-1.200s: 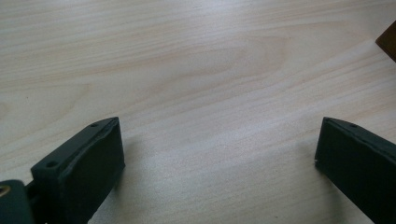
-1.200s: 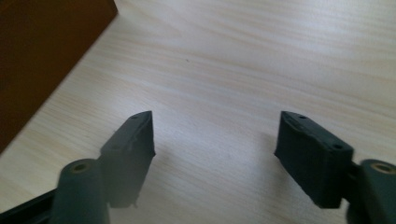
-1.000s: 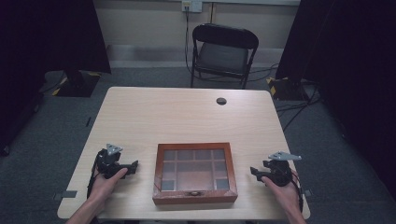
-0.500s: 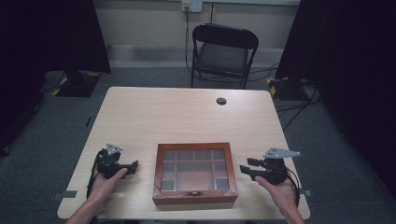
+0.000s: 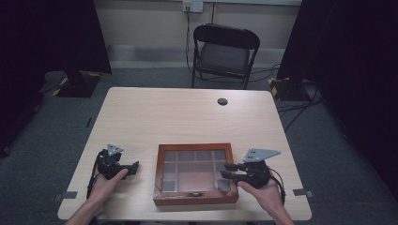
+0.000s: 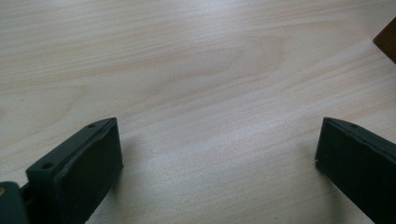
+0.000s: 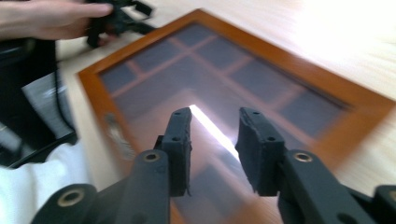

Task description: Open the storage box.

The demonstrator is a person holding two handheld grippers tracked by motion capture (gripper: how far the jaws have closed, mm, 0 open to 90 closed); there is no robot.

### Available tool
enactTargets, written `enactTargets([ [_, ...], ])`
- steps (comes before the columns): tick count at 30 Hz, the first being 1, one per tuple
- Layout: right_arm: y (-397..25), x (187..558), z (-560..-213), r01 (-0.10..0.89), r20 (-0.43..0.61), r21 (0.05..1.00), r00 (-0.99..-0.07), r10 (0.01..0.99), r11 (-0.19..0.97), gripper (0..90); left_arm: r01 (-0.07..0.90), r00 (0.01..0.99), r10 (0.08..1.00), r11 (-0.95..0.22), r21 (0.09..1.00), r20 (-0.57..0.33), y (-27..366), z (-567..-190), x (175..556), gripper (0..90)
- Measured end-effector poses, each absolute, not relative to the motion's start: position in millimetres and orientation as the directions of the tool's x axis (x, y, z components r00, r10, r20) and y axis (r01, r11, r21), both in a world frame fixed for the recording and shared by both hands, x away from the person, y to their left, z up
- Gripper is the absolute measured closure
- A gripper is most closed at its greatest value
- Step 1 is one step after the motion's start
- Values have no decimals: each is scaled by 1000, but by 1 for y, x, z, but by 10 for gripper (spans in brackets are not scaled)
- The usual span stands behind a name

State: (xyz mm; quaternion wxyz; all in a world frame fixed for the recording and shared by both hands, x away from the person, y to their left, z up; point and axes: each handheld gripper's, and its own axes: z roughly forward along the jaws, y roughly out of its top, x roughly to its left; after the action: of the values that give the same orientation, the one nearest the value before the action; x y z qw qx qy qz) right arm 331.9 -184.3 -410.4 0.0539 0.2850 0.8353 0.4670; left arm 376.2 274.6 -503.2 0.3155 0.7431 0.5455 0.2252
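Note:
A shallow wooden box [image 5: 195, 174] with a glass lid over several compartments lies shut near the table's front edge, a small metal latch on its front side. My right gripper [image 5: 225, 170] reaches over the box's right rim. In the right gripper view its jaws [image 7: 215, 114] hover above the glass lid [image 7: 233, 79] with a narrow gap and nothing between them. My left gripper [image 5: 134, 167] rests on the table left of the box, apart from it. In the left gripper view it [image 6: 217, 126] stands wide open over bare wood, with a box corner [image 6: 387, 42] at the upper right.
The light wooden table [image 5: 187, 117] has a round black cable hole [image 5: 222, 101] near its far edge. A black folding chair [image 5: 224, 49] stands behind it. The person's other hand [image 7: 51, 18] with the left gripper appears beyond the box in the right gripper view.
My right gripper has moved left from the table's right side until its jaws are over the box's right rim. The left gripper has stayed put.

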Motion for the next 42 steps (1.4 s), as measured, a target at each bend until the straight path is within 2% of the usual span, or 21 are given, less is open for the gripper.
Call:
enactTargets([
  [5,-157,324,-415,388,182,803,-882,434,452,732,668,304,953,-206,715,-10,275,-503,376,0],
  [19,-120,312,-437,333,193,772,-935,299,542,782,669,304,953,-206,715,-10,275,-503,376,0],
  [23,-115,311,-440,314,173,762,-941,290,566,797,669,304,953,-207,714,-9,275,-503,376,0],
  [29,-113,314,-441,323,196,762,-941,275,562,807,669,304,953,-206,715,-11,275,-503,376,0],
  [42,-107,319,-440,309,164,762,-942,293,569,816,667,314,949,-212,714,-11,275,-503,377,0],
])
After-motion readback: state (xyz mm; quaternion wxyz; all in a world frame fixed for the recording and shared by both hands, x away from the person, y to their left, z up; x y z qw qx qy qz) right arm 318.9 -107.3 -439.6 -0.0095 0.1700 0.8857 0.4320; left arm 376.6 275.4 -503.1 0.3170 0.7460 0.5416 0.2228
